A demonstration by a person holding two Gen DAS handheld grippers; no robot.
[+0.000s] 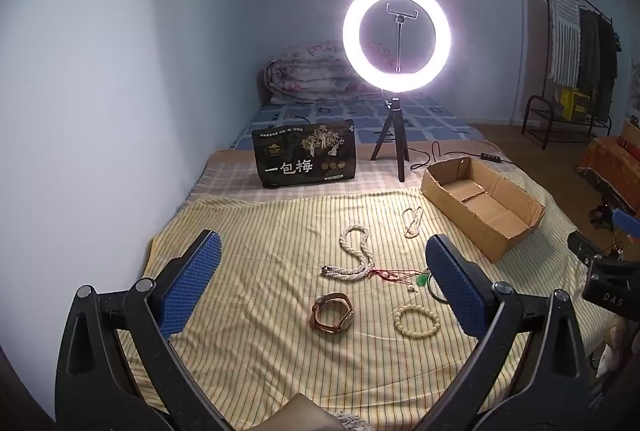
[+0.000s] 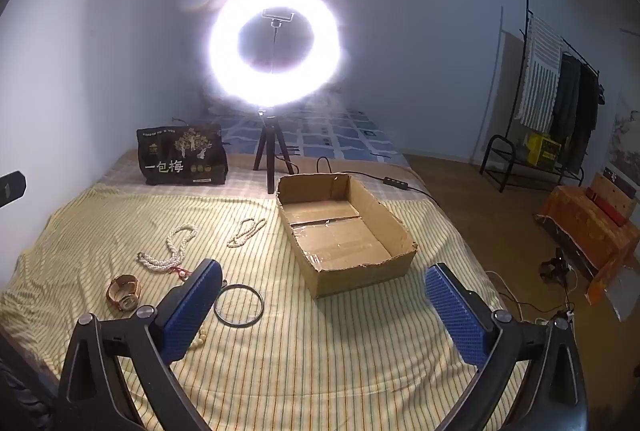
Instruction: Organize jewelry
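Observation:
Jewelry lies spread on a striped yellow cloth [image 1: 256,231]. A thick pearl necklace [image 1: 354,255] [image 2: 172,251], a thin pearl strand [image 1: 413,221] [image 2: 245,231], a brown-strapped watch [image 1: 333,317] [image 2: 124,293], a cream bead bracelet [image 1: 417,321], a red cord with a green pendant [image 1: 420,281] and a dark bangle [image 2: 239,305] are there. An open cardboard box [image 1: 484,207] [image 2: 344,231] sits to the right, with nothing in it. My left gripper [image 1: 322,277] hangs open above the watch and necklace. My right gripper [image 2: 324,305] is open near the box front, holding nothing.
A lit ring light on a tripod [image 1: 396,35] [image 2: 274,47] stands behind the cloth, beside a black printed bag [image 1: 306,157] [image 2: 182,155]. A folded quilt [image 1: 312,73] lies at the far wall. A clothes rack [image 2: 560,103] and floor clutter sit to the right.

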